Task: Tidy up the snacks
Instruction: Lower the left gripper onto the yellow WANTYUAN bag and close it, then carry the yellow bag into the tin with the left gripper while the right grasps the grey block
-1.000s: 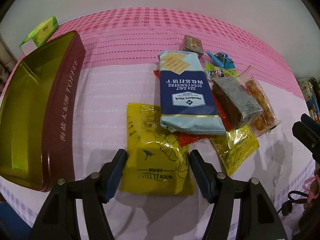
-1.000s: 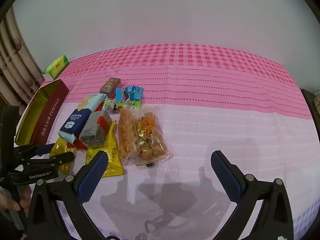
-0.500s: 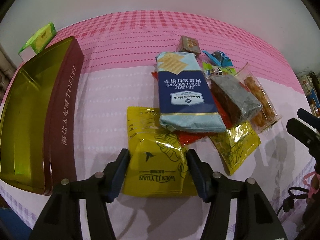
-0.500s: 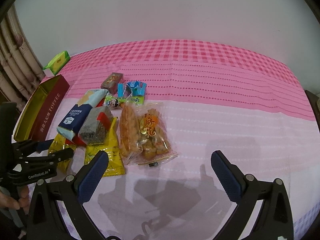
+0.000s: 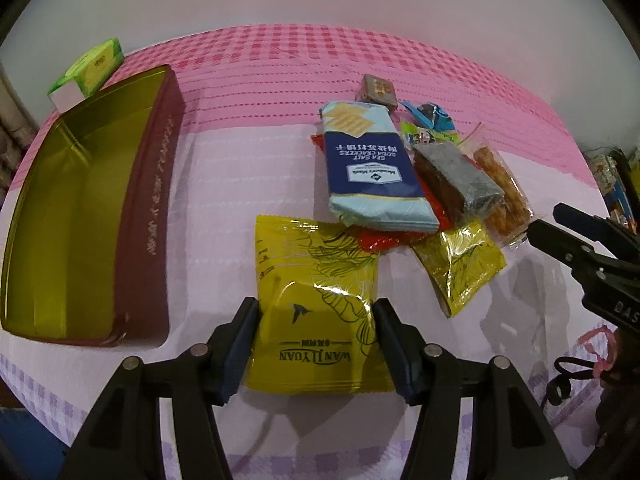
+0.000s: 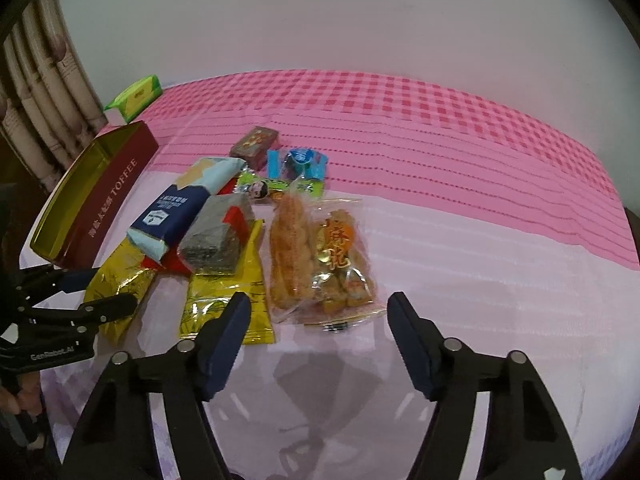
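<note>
My left gripper (image 5: 316, 316) is shut on a yellow Wan Li Yuan snack packet (image 5: 316, 300); both pads press its sides. It also shows in the right wrist view (image 6: 116, 292). Behind it lie a blue soda cracker pack (image 5: 368, 168), a dark seaweed bar (image 5: 456, 180), a red packet (image 5: 380, 238) and a second yellow packet (image 5: 460, 264). My right gripper (image 6: 318, 312) is open and empty, just in front of a clear bag of fried twists (image 6: 320, 256). The open toffee tin (image 5: 72, 216) stands to the left.
A green box (image 5: 90, 68) sits behind the tin. Small candies and a brown box (image 6: 256, 142) lie at the back of the pile. The pink checked cloth (image 6: 460, 152) stretches to the right. The table's near edge is close below the left gripper.
My left gripper has closed in on the yellow packet and now grips it. My right gripper has moved forward toward the fried twist bag and its jaws have narrowed.
</note>
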`<state>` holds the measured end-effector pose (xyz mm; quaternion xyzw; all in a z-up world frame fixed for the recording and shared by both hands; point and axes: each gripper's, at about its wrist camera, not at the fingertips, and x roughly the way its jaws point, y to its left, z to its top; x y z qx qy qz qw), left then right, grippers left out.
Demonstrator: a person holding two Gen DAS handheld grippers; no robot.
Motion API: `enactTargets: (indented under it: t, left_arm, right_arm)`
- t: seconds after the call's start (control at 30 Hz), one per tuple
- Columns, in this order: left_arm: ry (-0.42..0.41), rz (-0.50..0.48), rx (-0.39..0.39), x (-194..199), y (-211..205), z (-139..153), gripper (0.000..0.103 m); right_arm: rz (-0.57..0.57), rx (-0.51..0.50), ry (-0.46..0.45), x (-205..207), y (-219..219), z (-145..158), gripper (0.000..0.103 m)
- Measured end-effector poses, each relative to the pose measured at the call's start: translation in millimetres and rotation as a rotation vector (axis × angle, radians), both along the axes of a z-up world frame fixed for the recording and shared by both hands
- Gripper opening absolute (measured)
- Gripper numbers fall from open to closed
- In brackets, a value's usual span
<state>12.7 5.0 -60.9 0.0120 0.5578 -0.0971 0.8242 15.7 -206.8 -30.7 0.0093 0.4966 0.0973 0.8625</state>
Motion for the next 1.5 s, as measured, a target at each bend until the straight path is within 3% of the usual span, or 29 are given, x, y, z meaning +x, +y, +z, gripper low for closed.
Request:
enactTargets:
  t: [0.4,0.53,0.93,1.03,1.33,1.5]
  left_arm:
    - [-0.013,0.02,-0.015,-9.0,12.3,15.2,0.059]
    - [-0.023,0.03,-0.026,-12.5,20.1,20.6,0.059]
    - [-0.067,0.037,-0.039,-12.5,31.8,39.2,0.059]
    - [-0.085,0.049,-0.049,-7.8,37.9,47.4,0.059]
    - [-0.148,0.119,-0.007,12.1,80.9,67.3,0.059]
    - [-0.144,0.174,0.042,26.5,117.1,65.8,0.059]
  right_arm:
    - [0.084,0.059,-0.01,8.3,30.5,14.8,0.062]
    - [0.115,0.068,0.012,17.1,43.7,9.8,0.048]
    - [0.118,0.087,0.05,37.0,65.0,10.9,0.048]
    - [0.124,0.052,0.05,42.7,73.0,11.3,0.048]
    - [0.107,0.004,0.087,63.4,81.5,-3.9,0.043]
    - [0.087,-0.008,0.108,72.0,80.6,-10.1,0.042]
